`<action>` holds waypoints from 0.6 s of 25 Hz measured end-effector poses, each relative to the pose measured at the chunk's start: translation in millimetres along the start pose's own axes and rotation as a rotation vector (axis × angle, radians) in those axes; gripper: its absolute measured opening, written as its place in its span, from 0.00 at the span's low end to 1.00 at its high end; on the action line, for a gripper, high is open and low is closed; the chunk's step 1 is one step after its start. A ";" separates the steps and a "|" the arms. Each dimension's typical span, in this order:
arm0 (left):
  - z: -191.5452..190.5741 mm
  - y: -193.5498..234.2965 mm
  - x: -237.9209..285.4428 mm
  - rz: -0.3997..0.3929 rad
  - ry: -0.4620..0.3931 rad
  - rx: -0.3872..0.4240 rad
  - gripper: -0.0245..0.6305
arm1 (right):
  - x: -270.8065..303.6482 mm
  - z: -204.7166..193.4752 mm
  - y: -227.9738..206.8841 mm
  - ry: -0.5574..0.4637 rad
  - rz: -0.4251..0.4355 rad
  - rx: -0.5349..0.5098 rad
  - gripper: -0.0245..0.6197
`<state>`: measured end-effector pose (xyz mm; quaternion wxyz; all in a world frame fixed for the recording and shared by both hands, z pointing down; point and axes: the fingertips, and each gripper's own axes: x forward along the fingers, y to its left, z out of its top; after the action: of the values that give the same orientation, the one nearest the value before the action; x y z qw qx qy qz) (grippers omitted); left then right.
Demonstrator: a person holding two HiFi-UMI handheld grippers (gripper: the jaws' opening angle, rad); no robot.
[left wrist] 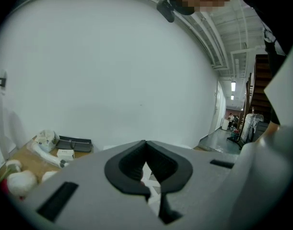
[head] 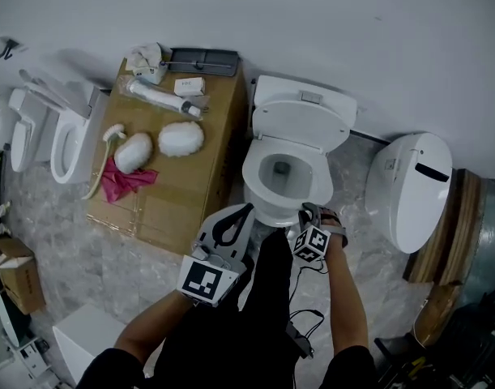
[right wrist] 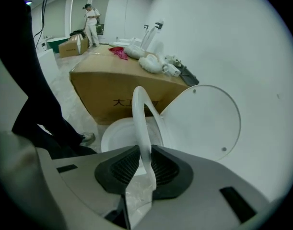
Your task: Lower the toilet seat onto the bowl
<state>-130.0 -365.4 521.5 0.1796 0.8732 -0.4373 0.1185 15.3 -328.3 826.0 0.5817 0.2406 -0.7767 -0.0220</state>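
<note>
The white toilet bowl (head: 259,186) stands against the wall with its lid (head: 300,124) leaning back, upright. In the right gripper view the thin white toilet seat (right wrist: 140,114) runs edge-on up from between the jaws, tilted above the bowl (right wrist: 118,133), with the round lid (right wrist: 204,119) behind it. My right gripper (head: 309,211) (right wrist: 142,169) is at the bowl's front edge, pads shut on the seat's rim. My left gripper (head: 244,210) (left wrist: 146,150) hangs shut and empty in front of the bowl, pointing at the wall.
A large cardboard carton (head: 182,185) (right wrist: 103,87) stands just left of the toilet, carrying white parts and a pink cloth (head: 121,181). Another toilet (head: 413,185) lies at the right, one more (head: 69,140) at the left. A person (right wrist: 92,20) stands far off.
</note>
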 end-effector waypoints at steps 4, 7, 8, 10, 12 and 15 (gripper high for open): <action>-26.2 6.0 6.7 -0.008 0.018 0.014 0.04 | 24.0 -13.7 43.9 0.004 0.067 -0.011 0.22; -44.9 10.4 12.4 -0.009 0.029 0.022 0.04 | 44.2 -26.1 77.7 0.013 0.123 -0.017 0.25; -51.0 11.5 14.5 -0.009 0.033 0.023 0.04 | 51.8 -30.5 87.9 0.019 0.140 -0.017 0.26; -63.7 14.1 19.8 -0.011 0.042 0.024 0.04 | 68.5 -39.6 107.4 0.033 0.169 -0.004 0.29; -78.1 17.1 25.4 -0.012 0.049 0.026 0.04 | 86.1 -48.7 127.9 0.045 0.194 0.017 0.31; -95.9 20.1 32.0 -0.009 0.056 0.029 0.04 | 111.6 -61.1 153.7 0.063 0.210 0.028 0.35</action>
<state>-132.1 -359.6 624.3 0.1797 0.8740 -0.4264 0.1485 -5.5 -222.1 993.7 0.6015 0.1668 -0.7792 0.0575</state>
